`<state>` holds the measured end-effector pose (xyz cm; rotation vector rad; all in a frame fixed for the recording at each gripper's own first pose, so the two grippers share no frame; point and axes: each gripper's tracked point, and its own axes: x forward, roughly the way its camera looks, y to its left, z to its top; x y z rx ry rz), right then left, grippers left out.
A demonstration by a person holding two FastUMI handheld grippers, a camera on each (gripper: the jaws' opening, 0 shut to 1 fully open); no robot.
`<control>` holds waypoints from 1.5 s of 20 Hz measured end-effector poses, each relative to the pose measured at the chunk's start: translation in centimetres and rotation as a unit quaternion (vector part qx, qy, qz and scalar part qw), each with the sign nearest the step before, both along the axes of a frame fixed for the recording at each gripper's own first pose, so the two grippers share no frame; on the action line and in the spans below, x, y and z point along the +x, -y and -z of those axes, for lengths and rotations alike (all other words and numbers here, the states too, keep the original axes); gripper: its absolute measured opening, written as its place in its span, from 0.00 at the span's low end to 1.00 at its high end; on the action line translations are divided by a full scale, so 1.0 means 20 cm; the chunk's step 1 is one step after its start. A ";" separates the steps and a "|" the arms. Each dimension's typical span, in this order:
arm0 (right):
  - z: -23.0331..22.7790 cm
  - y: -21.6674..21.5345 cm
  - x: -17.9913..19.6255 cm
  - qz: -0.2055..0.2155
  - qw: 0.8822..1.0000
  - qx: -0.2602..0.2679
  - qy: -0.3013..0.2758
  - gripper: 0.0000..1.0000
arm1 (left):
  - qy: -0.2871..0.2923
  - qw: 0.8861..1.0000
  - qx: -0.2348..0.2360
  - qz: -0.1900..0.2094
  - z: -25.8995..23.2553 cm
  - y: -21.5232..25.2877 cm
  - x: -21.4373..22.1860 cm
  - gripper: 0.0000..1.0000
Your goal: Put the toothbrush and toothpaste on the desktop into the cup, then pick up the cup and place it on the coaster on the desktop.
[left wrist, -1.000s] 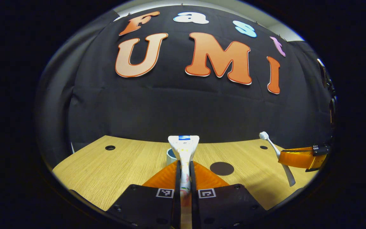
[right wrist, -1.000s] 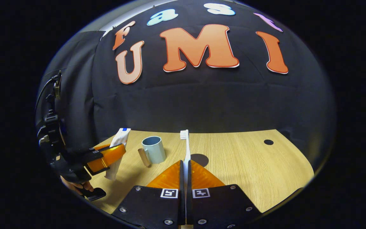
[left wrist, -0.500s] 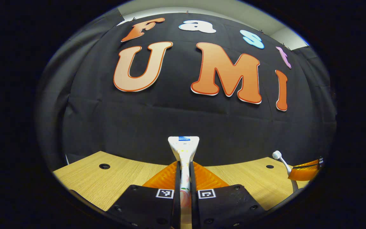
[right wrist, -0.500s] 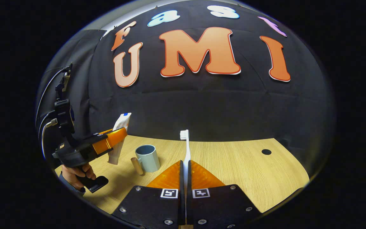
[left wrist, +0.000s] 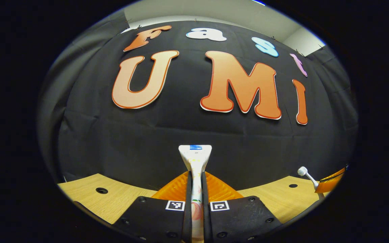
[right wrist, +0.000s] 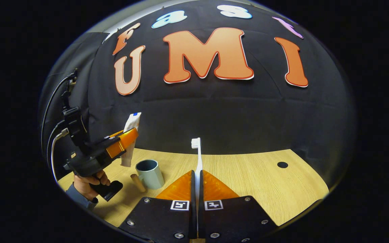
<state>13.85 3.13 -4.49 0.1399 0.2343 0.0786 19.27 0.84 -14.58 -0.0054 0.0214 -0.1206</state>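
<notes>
At the left edge of the right gripper view, a hand (right wrist: 88,185) holds the left gripper (right wrist: 124,141), clamped on the toothpaste (right wrist: 131,135), which hangs above and just left of the cup (right wrist: 150,173) at lower left. A wooden handle (right wrist: 136,182) juts from the cup's left side. At centre bottom, the right gripper (right wrist: 196,184) pinches the toothbrush (right wrist: 198,158), bristles up. The tube could catch the rim and tip the light cup if it is lowered off-centre, and the upright brush may pivot between the fingers.

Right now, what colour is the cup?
Pale blue-grey; the cup shows best in the right gripper view.
</notes>
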 end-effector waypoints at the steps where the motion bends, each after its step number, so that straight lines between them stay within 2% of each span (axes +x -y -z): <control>1: 0.01 0.00 0.00 0.002 1.000 -0.001 -0.001 0.02 | 0.004 1.000 -0.005 0.007 0.01 0.01 0.01 0.13; 7: 0.04 0.00 0.09 0.003 1.000 0.000 -0.008 0.02 | -0.007 1.000 0.000 0.023 0.14 -0.02 0.11 0.13; 11: 0.06 -0.02 0.10 -0.001 1.000 -0.001 -0.010 0.02 | -0.014 1.000 0.013 0.025 0.22 -0.04 0.15 0.12; 15: 0.06 -0.03 0.10 -0.003 1.000 -0.001 -0.010 0.02 | -0.018 0.999 0.006 0.031 0.27 -0.02 0.17 0.13; 20: 0.05 -0.03 0.09 -0.002 1.000 -0.006 -0.010 0.02 | -0.052 0.998 0.011 0.036 0.37 -0.01 0.15 0.14; 22: 0.04 -0.04 0.08 -0.004 1.000 -0.004 -0.009 0.02 | -0.061 0.997 0.009 0.038 0.37 0.00 0.13 0.20; 24: 0.03 -0.04 0.07 -0.005 1.000 -0.006 -0.005 0.02 | -0.075 0.996 0.013 0.039 0.40 0.00 0.11 0.34; 25: 0.03 -0.05 0.06 -0.004 1.000 -0.006 -0.004 0.02 | -0.084 0.995 0.014 0.043 0.41 0.00 0.09 0.37; 26: 0.02 -0.05 0.06 -0.006 1.000 -0.006 -0.002 0.02 | -0.089 0.995 0.012 0.045 0.41 -0.01 0.07 0.36; 27: 0.02 -0.06 0.06 -0.006 1.000 -0.004 0.000 0.02 | -0.085 0.995 0.010 0.041 0.39 -0.02 0.07 0.50; 29: 0.00 -0.07 0.05 -0.007 1.000 -0.001 0.004 0.02 | -0.078 0.996 0.004 0.037 0.35 -0.05 0.04 0.54; 30: -0.01 -0.08 0.05 -0.008 1.000 0.001 0.008 0.02 | -0.078 0.996 0.002 0.041 0.33 -0.04 0.02 0.62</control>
